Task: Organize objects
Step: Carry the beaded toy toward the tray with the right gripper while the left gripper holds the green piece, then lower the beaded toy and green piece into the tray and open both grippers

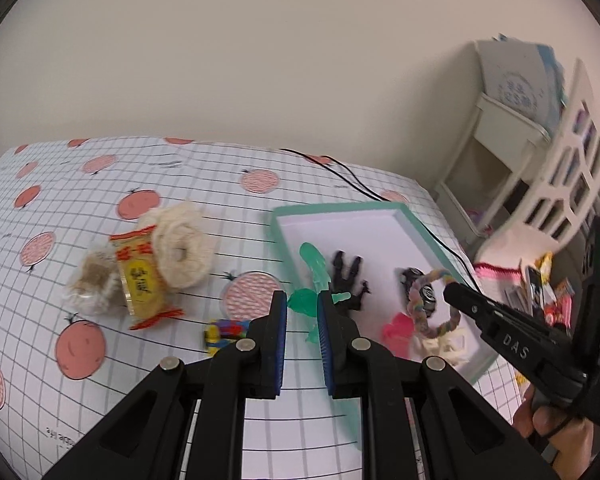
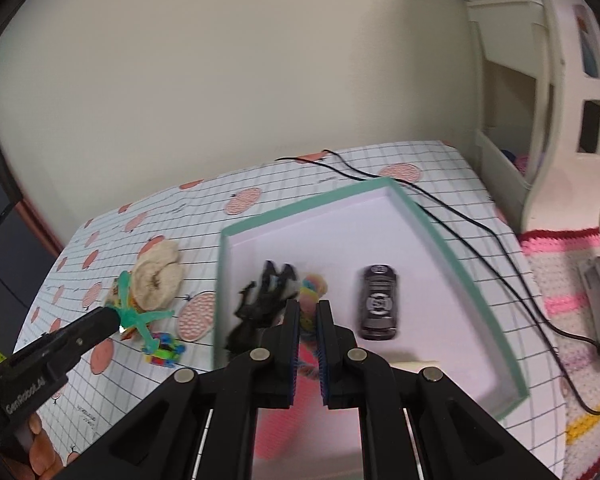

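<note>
left gripper [image 1: 302, 316] jaws are closed on the green lizard toy [image 1: 312, 280], holding it near its middle, limbs sticking out both sides. in the right wrist view the toy [image 2: 140, 312] hangs above the counter [image 2: 340, 168], left of the tray [image 2: 452, 240], not over it yet

right gripper [image 2: 308, 316] jaws are pinched on the pastel braided rope [image 2: 312, 292], low over the near part of the tray. left wrist view shows the rope [image 1: 424, 300] looped up from the tray floor to that jaw tip

already in the tray: black spiky figure [image 2: 260, 300], black toy car [image 2: 380, 300], something pink [image 1: 398, 330], a white piece at the near corner [image 1: 444, 346]

outside, on the counter left of the tray: colourful block toy [image 1: 226, 330], yellow snack packet [image 1: 142, 276], round rice crackers [image 1: 182, 248], a clear bag of something pale [image 1: 90, 284]. black cable [image 2: 440, 216] runs past the far right side of the tray

my read: step in hand is dropping the lizard into the tray. to do it clean:
- carry it right, clearing the left wall fully before lowering
- aim for the bare far area; the near part is crowded
- it looks soft, may stick to the pads, so open wide low down
- keep the right gripper out of the drop path
</note>
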Demonstrator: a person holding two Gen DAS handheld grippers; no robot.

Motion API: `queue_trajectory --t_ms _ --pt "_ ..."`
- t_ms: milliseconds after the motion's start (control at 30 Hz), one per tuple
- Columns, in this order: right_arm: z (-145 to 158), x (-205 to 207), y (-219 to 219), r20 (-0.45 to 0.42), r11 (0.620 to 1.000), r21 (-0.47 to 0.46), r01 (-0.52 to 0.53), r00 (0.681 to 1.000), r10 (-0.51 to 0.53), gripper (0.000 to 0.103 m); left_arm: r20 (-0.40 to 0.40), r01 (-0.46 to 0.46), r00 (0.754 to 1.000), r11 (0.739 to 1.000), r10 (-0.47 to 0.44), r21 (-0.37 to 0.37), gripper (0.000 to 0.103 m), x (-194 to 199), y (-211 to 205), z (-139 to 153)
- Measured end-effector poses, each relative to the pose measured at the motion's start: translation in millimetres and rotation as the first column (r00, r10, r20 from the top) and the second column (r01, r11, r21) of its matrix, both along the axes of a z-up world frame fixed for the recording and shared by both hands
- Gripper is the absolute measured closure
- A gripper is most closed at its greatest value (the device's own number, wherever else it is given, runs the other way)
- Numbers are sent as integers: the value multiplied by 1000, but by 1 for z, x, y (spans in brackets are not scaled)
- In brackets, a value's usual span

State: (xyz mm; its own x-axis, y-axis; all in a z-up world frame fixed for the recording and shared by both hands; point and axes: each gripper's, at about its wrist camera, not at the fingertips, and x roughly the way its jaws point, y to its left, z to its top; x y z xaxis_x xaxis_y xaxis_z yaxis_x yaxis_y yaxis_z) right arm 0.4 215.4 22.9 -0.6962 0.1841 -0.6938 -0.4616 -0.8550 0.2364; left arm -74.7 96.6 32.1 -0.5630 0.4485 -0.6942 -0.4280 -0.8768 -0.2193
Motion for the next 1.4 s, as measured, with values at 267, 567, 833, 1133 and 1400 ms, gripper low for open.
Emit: queue_trajectory --t_ms 267,567,833,1133,1400 --pt "-2 21 26 -5 998 2 57 998 -57 94 9 65 998 998 -65 -14 87 12 27 -8" --pt "0 51 58 -41 984 9 179 983 -179 94 33 75 997 997 -75 -8 88 13 40 -18" --pt "-8 60 74 -12 970 -1 242 970 -242 94 47 85 995 996 -83 -23 87 14 49 -26" --pt "-24 48 71 86 975 1 223 971 -223 94 79 110 991 992 -104 -70 87 16 57 -37" --pt "-36 38 66 144 981 -39 191 972 -184 94 120 129 986 988 -118 -87 87 17 60 -46"
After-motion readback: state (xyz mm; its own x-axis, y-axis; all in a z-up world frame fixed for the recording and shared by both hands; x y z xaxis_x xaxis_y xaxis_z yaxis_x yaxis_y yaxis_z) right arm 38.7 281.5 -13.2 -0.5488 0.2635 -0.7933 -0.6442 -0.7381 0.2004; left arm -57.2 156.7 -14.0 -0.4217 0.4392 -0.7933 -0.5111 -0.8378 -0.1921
